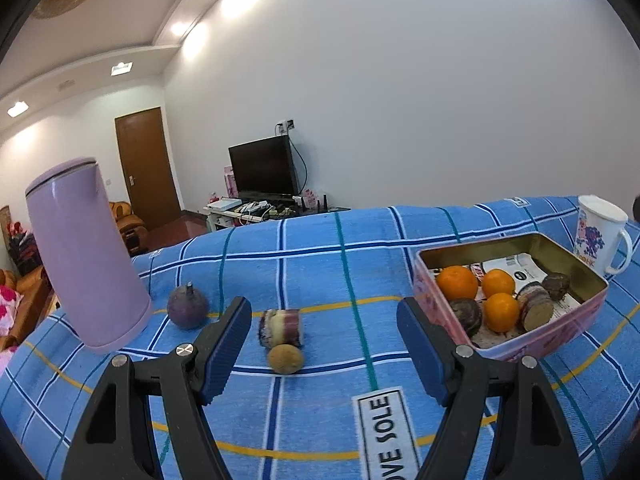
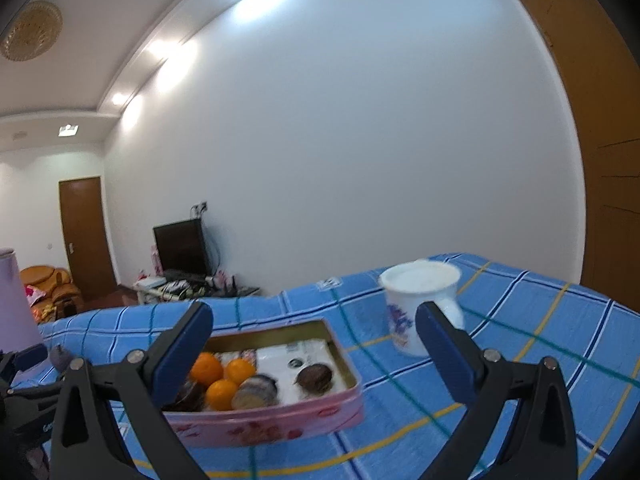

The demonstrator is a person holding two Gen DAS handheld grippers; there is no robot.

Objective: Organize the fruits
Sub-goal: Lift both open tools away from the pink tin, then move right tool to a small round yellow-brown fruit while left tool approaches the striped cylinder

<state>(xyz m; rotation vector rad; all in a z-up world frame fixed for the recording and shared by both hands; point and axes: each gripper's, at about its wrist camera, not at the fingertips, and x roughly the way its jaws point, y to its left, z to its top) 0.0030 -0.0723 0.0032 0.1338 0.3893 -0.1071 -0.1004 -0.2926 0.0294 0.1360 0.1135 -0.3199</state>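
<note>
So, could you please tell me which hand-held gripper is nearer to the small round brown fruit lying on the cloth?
Left. The left hand-held gripper is open with the brown fruit just ahead between its fingers; the right hand-held gripper faces the pink tin instead.

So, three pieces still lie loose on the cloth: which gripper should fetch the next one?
Probably left: the left gripper is open, with the cut piece and small brown fruit just ahead; the right gripper faces the tin.

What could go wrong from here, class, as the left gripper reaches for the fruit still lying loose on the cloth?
1. The small brown fruit touches the cut sugarcane piece; closing on one may knock the other away.
2. The tall purple flask stands close beside the left gripper; a sideways swing could tip it.
3. The pink tin is already crowded, so an added piece might roll out.
</note>
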